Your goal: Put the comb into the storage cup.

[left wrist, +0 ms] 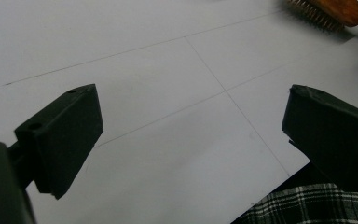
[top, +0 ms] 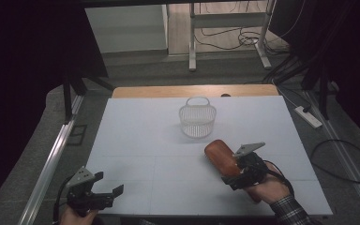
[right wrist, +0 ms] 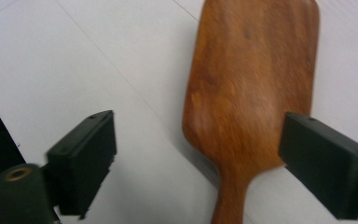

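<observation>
High view overlooks the table (top: 136, 140); claw views sit close above it.

Basket (top: 197, 117): on the table (top: 136, 140), toward its far edge, near the middle.
Brush (top: 221, 156): on the table, nearer than the basket and to its right.
Right gripper (top: 234, 172): over the brush's near end.
Left gripper (top: 104, 190): near-left corner, well apart from the brush.

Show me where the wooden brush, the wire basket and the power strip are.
wooden brush (right wrist: 249, 88), right gripper view, on the middle of its smooth wooden back.
wire basket (top: 197, 123), high view, on its near mesh wall.
power strip (top: 309, 117), high view, on its white top, on the floor right of the table.
</observation>
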Action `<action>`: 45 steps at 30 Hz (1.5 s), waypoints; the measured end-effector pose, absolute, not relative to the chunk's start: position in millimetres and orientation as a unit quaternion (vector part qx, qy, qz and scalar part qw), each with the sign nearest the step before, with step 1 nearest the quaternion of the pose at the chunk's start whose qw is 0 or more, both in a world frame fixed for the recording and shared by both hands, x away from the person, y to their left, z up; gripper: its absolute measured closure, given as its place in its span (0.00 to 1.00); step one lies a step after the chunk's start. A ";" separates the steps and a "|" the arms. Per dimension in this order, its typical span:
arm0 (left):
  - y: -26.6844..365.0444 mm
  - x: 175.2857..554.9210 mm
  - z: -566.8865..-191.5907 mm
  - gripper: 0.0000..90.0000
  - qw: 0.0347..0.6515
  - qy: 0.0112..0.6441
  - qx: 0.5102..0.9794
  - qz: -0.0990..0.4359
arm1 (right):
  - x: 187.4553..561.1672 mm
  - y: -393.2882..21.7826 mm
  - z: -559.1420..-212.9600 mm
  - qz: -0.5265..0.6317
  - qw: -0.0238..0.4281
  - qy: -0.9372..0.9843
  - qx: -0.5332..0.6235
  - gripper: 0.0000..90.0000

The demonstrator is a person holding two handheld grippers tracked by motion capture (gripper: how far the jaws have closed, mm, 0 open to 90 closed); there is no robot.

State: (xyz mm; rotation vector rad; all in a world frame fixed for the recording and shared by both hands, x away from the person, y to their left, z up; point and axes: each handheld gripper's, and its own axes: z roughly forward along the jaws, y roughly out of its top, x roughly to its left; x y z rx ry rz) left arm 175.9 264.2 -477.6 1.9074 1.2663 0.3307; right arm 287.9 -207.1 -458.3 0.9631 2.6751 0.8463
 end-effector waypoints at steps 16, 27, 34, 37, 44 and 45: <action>258.4 177.1 -477.0 0.03 0.393 0.471 0.780 0.124 | 282.6 -240.6 -457.4 0.310 0.104 0.877 0.352 0.00; 256.1 176.5 -476.9 0.00 0.368 0.460 0.794 0.148 | 280.0 -250.7 -457.4 0.305 0.118 0.870 0.369 0.00; 254.3 176.2 -477.6 0.00 0.363 0.454 0.800 0.149 | 282.9 -247.4 -464.6 0.304 0.108 0.868 0.378 0.00; 255.0 175.4 -477.5 0.00 0.369 0.453 0.798 0.149 | 284.6 -242.9 -470.7 0.289 0.100 0.873 0.380 0.00; 256.6 175.1 -477.5 0.00 0.376 0.450 0.797 0.144 | 287.7 -239.4 -480.1 0.267 0.099 0.880 0.380 0.00; 256.8 175.1 -477.4 0.00 0.376 0.450 0.797 0.144 | 288.3 -239.1 -481.7 0.264 0.098 0.880 0.382 0.00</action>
